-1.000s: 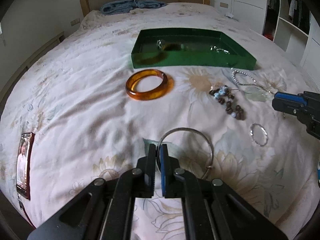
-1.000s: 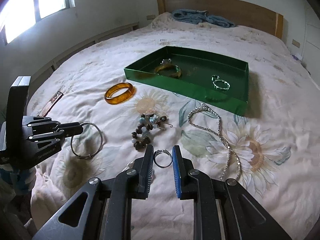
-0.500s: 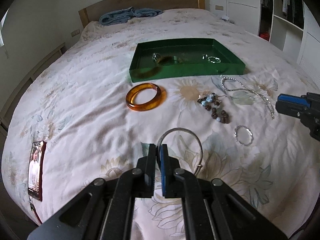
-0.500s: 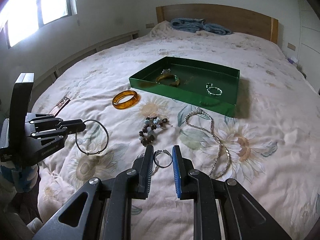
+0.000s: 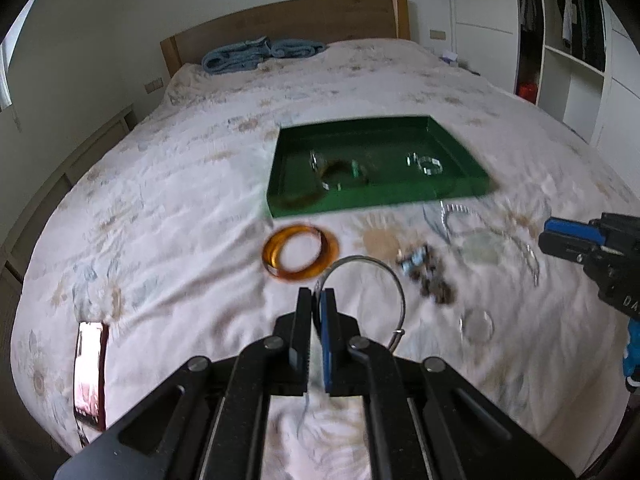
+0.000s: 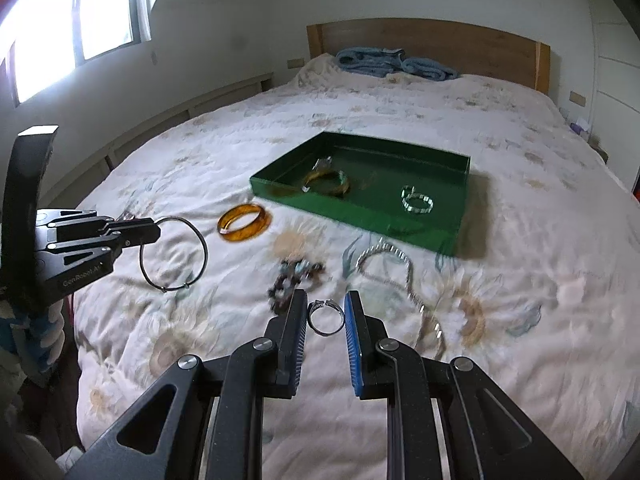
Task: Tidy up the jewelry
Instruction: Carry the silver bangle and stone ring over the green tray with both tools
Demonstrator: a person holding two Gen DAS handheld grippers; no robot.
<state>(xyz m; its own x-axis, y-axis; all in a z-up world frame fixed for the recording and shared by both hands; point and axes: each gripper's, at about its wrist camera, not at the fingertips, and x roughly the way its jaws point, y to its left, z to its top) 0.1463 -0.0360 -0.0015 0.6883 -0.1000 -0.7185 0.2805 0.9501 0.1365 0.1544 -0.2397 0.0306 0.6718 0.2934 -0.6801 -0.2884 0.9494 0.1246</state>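
Note:
My left gripper [image 5: 318, 300] is shut on a thin silver wire bangle [image 5: 400, 284], which hangs clear of the bed; the right wrist view shows the same gripper [image 6: 154, 232] and bangle [image 6: 205, 248] at the left. My right gripper [image 6: 325, 312] is shut on a small silver ring [image 6: 322, 303], and it shows at the right edge of the left wrist view [image 5: 546, 236]. A green tray [image 6: 360, 216] lies beyond, holding a bangle [image 6: 332, 182] and a silver bracelet [image 6: 418, 202]. On the bed lie an amber bangle [image 6: 244, 224], a bead bracelet [image 6: 296, 274] and a silver necklace [image 6: 404, 268].
A small silver hoop [image 5: 476, 324] lies on the floral bedspread near the right gripper. A phone [image 5: 90, 364] rests near the bed's left edge. A blue towel [image 5: 256, 54] lies by the wooden headboard. White wardrobe shelves [image 5: 576, 40] stand to the right.
Both grippers have risen above the bed. The wire bangle has come up off the bedspread in the left gripper. The ring has stayed between the right gripper's pads.

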